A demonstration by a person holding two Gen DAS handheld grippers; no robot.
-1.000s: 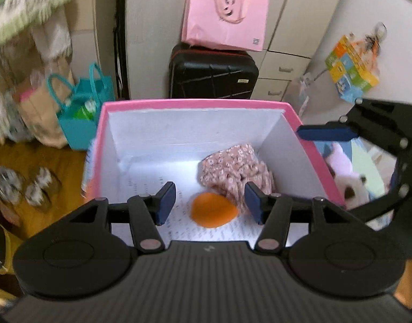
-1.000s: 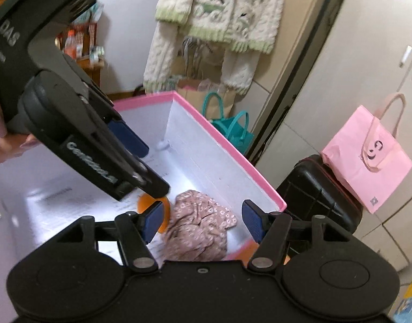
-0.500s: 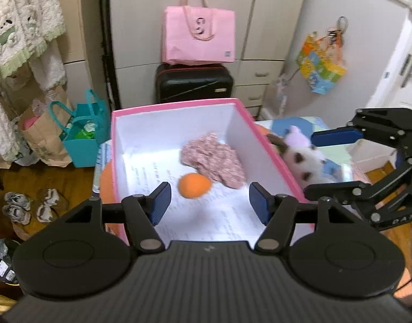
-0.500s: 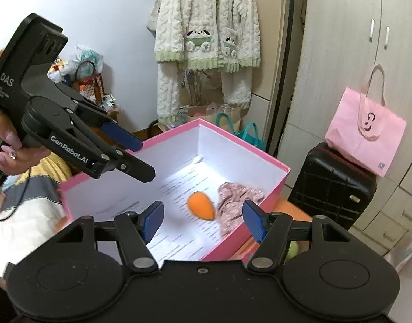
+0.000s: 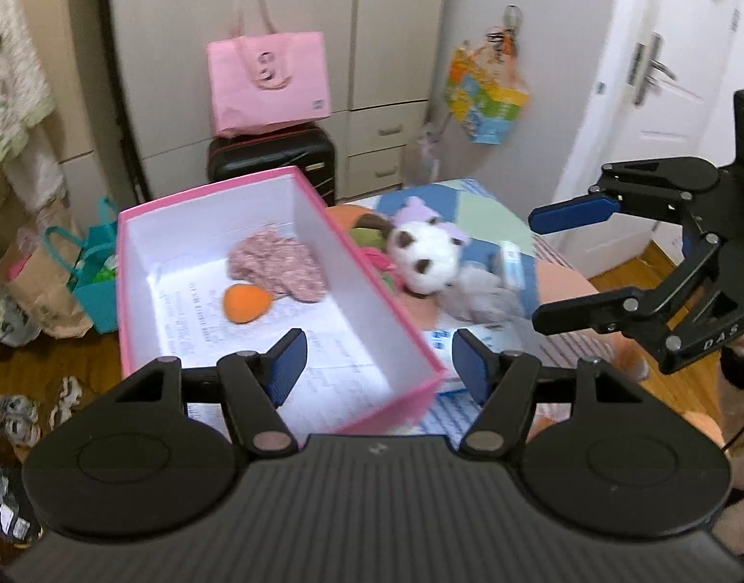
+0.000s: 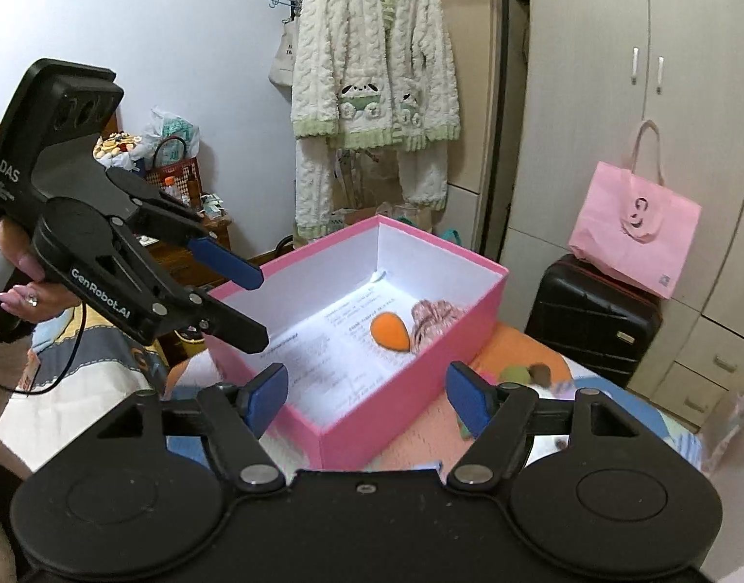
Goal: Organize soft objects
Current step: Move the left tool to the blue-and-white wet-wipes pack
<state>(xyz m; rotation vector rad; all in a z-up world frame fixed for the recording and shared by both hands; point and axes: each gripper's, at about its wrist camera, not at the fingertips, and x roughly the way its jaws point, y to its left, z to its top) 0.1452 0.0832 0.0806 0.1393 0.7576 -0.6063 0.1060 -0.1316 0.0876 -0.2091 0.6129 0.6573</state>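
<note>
A pink box [image 5: 206, 189] [image 6: 420, 379] with a white inside stands on the bed. In it lie a floral pink cloth [image 5: 274, 265] [image 6: 437, 316] and an orange egg-shaped sponge [image 5: 245, 303] [image 6: 389, 330]. Right of the box a white plush toy with a purple hat [image 5: 425, 262] and a grey plush [image 5: 483, 296] rest on the bedcover. My left gripper [image 5: 379, 359] [image 6: 257, 308] hovers open and empty above the box's near end. My right gripper [image 6: 367, 393] [image 5: 539, 267] hangs to the right of the box above the plush pile, its jaws opening with nothing between them.
A pink tote [image 5: 269, 82] [image 6: 634, 238] sits on a black suitcase [image 5: 274, 155] [image 6: 590, 320] by the wardrobe behind the box. A teal bag [image 5: 95, 286] and shoes are on the floor at the left. A white cardigan [image 6: 372, 87] hangs on the wall.
Both grippers have drawn back and upward from inside the box, and their jaws stand wider. The box now looks smaller, and the plush toys beside it have come into the left wrist view.
</note>
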